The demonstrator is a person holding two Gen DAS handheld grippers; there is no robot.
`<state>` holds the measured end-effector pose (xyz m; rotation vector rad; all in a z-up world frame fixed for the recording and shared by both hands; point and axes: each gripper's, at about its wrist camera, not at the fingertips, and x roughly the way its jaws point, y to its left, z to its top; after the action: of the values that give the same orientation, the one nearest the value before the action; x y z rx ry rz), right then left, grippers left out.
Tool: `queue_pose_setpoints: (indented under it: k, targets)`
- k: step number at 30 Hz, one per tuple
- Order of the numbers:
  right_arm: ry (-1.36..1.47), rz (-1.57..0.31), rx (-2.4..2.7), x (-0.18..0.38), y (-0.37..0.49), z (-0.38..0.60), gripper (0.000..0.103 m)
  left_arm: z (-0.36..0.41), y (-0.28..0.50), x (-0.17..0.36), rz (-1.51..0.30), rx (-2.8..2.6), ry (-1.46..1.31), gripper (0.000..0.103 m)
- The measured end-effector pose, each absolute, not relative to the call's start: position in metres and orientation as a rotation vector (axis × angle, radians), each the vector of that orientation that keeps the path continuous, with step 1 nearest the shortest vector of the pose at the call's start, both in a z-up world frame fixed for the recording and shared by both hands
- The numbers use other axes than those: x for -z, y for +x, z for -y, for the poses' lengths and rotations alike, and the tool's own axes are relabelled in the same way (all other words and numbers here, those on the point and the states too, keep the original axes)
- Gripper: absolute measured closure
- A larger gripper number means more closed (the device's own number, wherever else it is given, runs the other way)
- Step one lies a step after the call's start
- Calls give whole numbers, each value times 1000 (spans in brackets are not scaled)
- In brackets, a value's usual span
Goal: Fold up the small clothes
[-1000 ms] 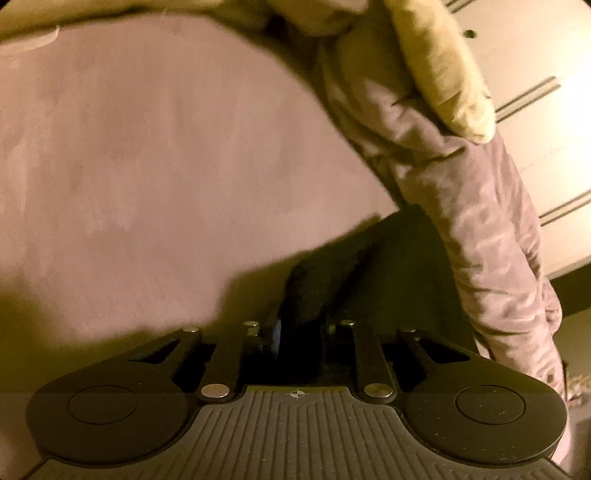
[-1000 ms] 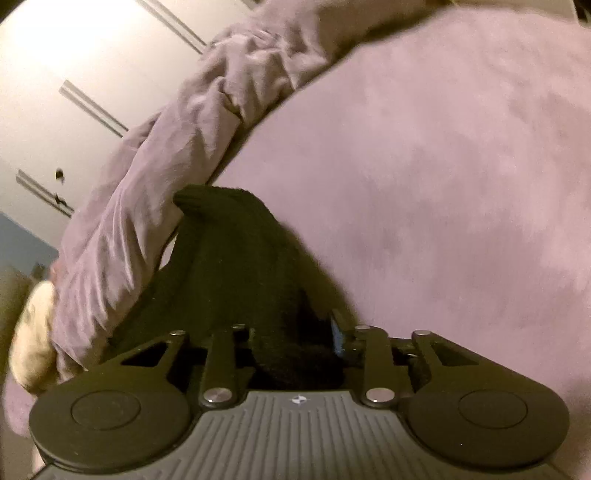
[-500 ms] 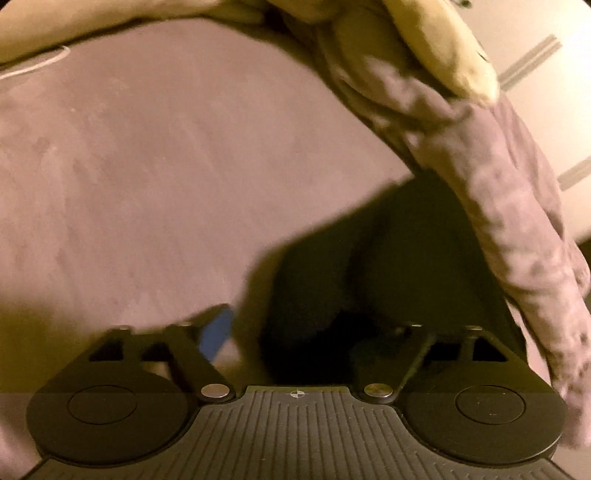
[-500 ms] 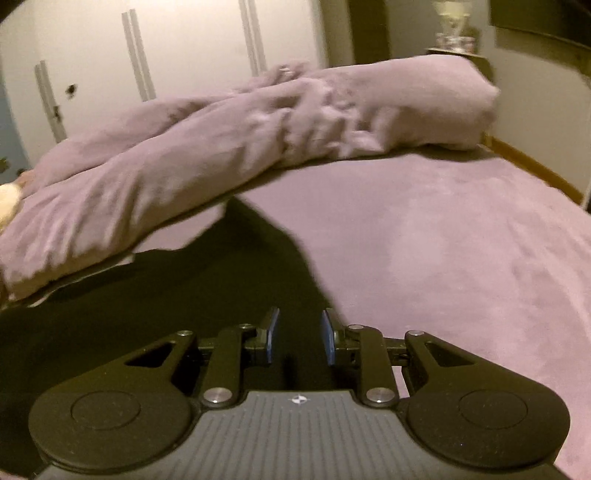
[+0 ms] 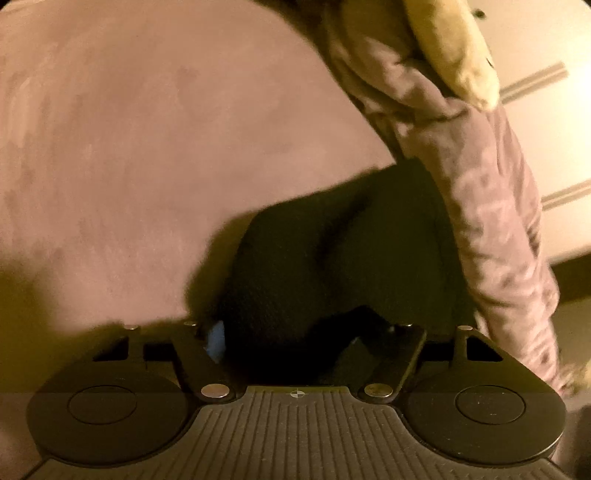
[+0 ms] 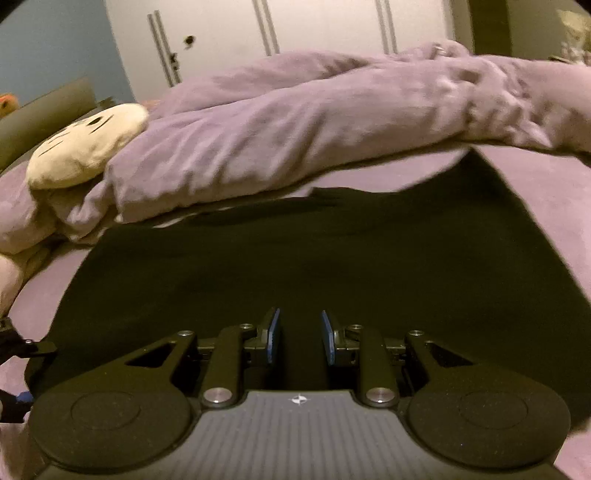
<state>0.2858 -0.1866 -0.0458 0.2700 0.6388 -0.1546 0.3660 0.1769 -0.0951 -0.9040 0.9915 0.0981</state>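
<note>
A black garment [image 6: 295, 258] is seen spread flat on the purple bedsheet [image 6: 554, 206], and it serves as the landmark here. Just beyond its far edge a rumpled purple blanket [image 6: 295, 122] is heaped across the bed, and at the left end of that blanket, well off the garment's far left corner, a cream plush toy [image 6: 88, 144] with a stitched face is laid. Behind the blanket, white wardrobe doors [image 6: 325, 26] are visible. The right gripper [image 6: 298, 334] is held over the near edge of the garment, its blue-padded jaws parted by a narrow gap with nothing pinched between them; only the cloth lying below is seen through the gap. In the left wrist view the garment [image 5: 332, 258] is bunched up against the blanket [image 5: 491, 206], with the bare sheet [image 5: 147, 147] stretching away to its left. The left gripper [image 5: 291, 343] is set at the near edge of this bunched cloth, its jaws spread wide, having just closed in a little; dark cloth lies between them, but the one blue pad [image 5: 216, 338] visible is only beside the cloth, and no pinch can be made out.
</note>
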Motion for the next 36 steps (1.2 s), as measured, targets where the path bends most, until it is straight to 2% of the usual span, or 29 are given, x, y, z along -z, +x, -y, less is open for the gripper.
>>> queue_pose_setpoints:
  k: [4, 6, 7, 8, 11, 12, 14, 16, 18, 20, 23, 29, 36]
  targets:
    - [290, -633, 117, 51, 302, 168, 79, -178, 360, 92, -992, -64, -888, 32]
    - [267, -696, 94, 63, 314, 162, 79, -180, 355, 93, -1017, -40, -883, 23]
    - [253, -716, 87, 71, 315, 160, 79, -180, 354, 96, -1033, -16, -899, 13]
    - [222, -704, 79, 78, 314, 158, 79, -179, 355, 99, -1043, 9, -916, 9]
    - [129, -670, 54, 85, 308, 149, 79, -176, 367, 99, -1054, 18, -914, 10]
    - [118, -675, 54, 82, 308, 148, 79, -175, 371, 99, -1042, 17, -909, 13]
    - [128, -692, 65, 73, 310, 147, 79, -173, 375, 98, -1042, 15, -903, 35]
    - [160, -662, 85, 61, 304, 148, 80, -173, 375, 99, -1033, 20, -925, 43]
    - [161, -626, 93, 56, 293, 145, 81, -172, 376, 100, -1030, 15, -928, 47]
    - [143, -658, 81, 68, 295, 143, 81, -171, 378, 99, -1021, 27, -921, 59]
    - [130, -655, 41, 89, 298, 148, 81, -166, 379, 83, -973, 77, -862, 66]
    - [172, -664, -15, 94, 312, 161, 81, -135, 380, 27, -830, 222, -713, 71]
    - [224, -668, -42, 93, 311, 168, 81, -51, 367, -34, -691, 460, -451, 73]
